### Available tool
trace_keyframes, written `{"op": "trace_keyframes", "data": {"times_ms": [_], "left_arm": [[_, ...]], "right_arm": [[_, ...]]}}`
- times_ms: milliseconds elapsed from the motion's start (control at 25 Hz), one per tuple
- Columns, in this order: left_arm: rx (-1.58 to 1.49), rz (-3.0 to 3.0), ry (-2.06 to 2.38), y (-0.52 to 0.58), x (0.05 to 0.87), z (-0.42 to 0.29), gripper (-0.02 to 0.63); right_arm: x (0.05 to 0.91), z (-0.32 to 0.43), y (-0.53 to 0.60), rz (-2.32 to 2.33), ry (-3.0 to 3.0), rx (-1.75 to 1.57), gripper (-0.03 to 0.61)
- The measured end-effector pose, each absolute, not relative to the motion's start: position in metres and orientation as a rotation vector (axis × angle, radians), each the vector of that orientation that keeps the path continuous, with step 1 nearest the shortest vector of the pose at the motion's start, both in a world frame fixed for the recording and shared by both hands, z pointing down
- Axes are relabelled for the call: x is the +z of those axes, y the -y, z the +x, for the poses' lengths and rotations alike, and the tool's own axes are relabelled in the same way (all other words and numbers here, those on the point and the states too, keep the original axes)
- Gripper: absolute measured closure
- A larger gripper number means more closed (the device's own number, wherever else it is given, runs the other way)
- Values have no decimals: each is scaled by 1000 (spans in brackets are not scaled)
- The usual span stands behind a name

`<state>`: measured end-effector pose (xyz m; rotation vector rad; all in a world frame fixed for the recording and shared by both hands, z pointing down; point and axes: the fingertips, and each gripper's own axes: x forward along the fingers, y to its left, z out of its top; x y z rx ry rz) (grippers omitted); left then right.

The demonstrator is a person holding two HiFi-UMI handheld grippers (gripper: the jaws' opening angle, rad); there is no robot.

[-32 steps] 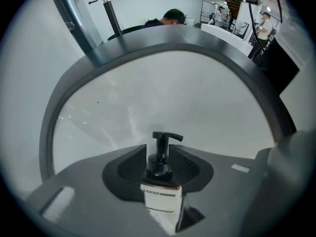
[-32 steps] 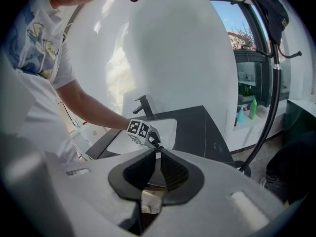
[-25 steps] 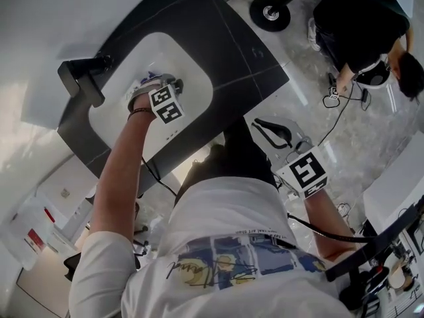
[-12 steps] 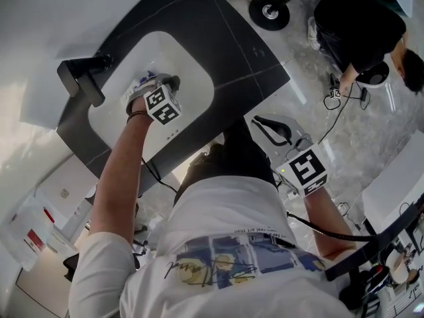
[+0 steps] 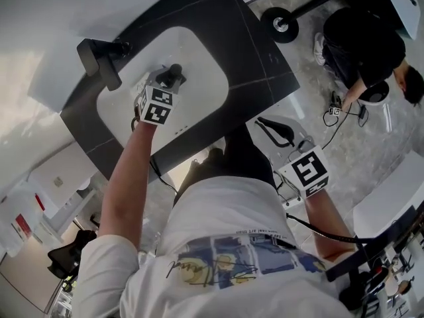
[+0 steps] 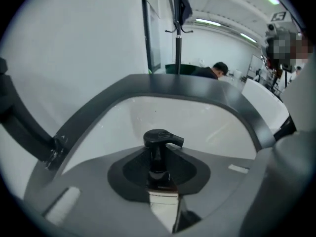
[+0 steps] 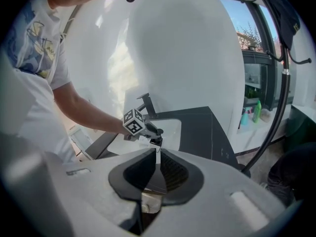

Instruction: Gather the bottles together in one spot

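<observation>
A pump bottle [image 5: 174,76] with a black pump head and a white label hangs over the white sink basin [image 5: 202,61]. My left gripper [image 5: 169,86] is shut on it. In the left gripper view the pump head [image 6: 163,138] stands up between the jaws, which have just been closing, and the pads press on the bottle's neck and body. My right gripper [image 5: 260,123] hangs off the counter's near edge, jaws together with nothing between them. From the right gripper [image 7: 156,169] view I see the left gripper's marker cube [image 7: 134,122] and the held bottle [image 7: 156,142] above the sink.
A black faucet [image 5: 101,53] stands at the sink's far-left side on the dark counter [image 5: 252,45]. A green and a blue bottle [image 7: 256,111] stand on a low shelf at right. A person in black [image 5: 361,38] crouches on the floor beside a chair base [image 5: 286,24].
My left gripper has risen out of the basin with the pump bottle and rolled, so the pump head now shows beyond the marker cube. The right gripper has hardly moved.
</observation>
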<state>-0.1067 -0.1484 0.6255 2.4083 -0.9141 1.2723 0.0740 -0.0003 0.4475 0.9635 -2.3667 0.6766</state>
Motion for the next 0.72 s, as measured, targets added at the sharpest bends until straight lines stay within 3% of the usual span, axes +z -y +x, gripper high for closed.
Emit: {"op": "trace_keyframes", "data": {"times_ms": [280, 720], "left_arm": [[884, 2420, 1140, 173, 553, -103, 528], [560, 2374, 1508, 250, 462, -120, 529]], "right_arm": [[439, 61, -2, 922, 2379, 631, 548], [431, 70, 18, 894, 2403, 560, 548]]}}
